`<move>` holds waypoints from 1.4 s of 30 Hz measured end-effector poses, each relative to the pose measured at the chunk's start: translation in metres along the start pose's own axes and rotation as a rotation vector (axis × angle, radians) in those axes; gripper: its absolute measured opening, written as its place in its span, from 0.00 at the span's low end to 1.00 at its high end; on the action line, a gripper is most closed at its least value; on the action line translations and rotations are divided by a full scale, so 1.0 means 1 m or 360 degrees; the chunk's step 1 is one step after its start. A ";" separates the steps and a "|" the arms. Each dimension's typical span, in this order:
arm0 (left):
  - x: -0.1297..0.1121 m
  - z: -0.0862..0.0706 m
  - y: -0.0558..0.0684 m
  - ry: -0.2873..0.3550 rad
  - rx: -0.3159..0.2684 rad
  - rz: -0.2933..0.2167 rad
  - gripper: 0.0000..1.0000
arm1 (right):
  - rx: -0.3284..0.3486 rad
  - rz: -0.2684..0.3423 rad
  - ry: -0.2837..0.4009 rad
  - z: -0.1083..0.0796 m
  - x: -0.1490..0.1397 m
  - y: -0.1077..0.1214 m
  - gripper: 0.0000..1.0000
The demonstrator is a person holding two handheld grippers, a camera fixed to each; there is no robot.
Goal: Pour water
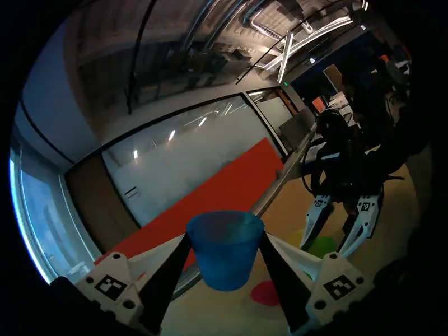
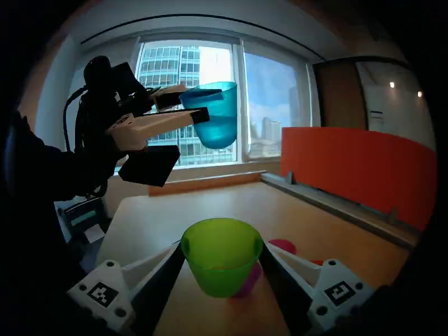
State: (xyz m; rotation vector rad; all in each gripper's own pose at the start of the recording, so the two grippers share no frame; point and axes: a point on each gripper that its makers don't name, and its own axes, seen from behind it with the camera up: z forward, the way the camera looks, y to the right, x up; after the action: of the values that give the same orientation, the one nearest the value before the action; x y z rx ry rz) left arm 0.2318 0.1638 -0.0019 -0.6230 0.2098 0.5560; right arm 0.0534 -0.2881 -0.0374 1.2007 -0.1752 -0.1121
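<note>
My left gripper (image 1: 224, 242) is shut on a translucent blue cup (image 1: 225, 251), one finger on each side. In the right gripper view the same blue cup (image 2: 215, 115) is held high in front of the window, roughly upright, and its lower part looks darker. It sits in the left gripper (image 2: 193, 105), which a person's hand holds. My right gripper (image 2: 221, 250) is shut on a green cup (image 2: 221, 256) just above the wooden table (image 2: 151, 224); its inside looks empty. The left gripper view shows the right gripper (image 1: 325, 245) lower down to the right, with a green patch (image 1: 322, 246) between its fingers.
An orange partition (image 2: 358, 168) on a metal rail (image 2: 336, 207) lines the table's right side. Pink round coasters (image 2: 283, 245) lie on the table just beyond the green cup, and one pink coaster (image 1: 266, 292) is below the blue cup. Windows (image 2: 213, 73) stand behind the table.
</note>
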 end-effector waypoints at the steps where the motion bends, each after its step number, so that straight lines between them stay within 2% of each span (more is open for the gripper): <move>1: 0.000 0.001 0.000 -0.0002 0.0002 0.0012 0.86 | -0.0001 -0.0001 0.0000 0.000 0.000 0.000 0.92; 9: 0.004 0.006 -0.002 -0.0015 0.0014 0.0125 0.86 | 0.0001 0.0000 0.0004 0.002 -0.001 -0.001 0.92; 21: 0.011 0.014 0.005 -0.0041 -0.0004 0.0291 0.86 | 0.0008 0.0003 0.0015 0.005 -0.001 -0.003 0.92; 32: 0.013 0.021 0.001 -0.0061 0.0004 0.0377 0.86 | 0.0018 -0.0019 0.0013 0.005 -0.004 -0.003 0.92; 42: 0.012 0.022 0.003 -0.0059 -0.0001 0.0392 0.86 | 0.0031 -0.0038 0.0018 0.006 -0.002 -0.004 0.92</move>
State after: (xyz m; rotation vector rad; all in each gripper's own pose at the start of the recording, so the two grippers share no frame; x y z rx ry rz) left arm 0.2402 0.1839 0.0100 -0.5908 0.2531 0.8045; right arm 0.0506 -0.2947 -0.0393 1.2231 -0.1526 -0.1247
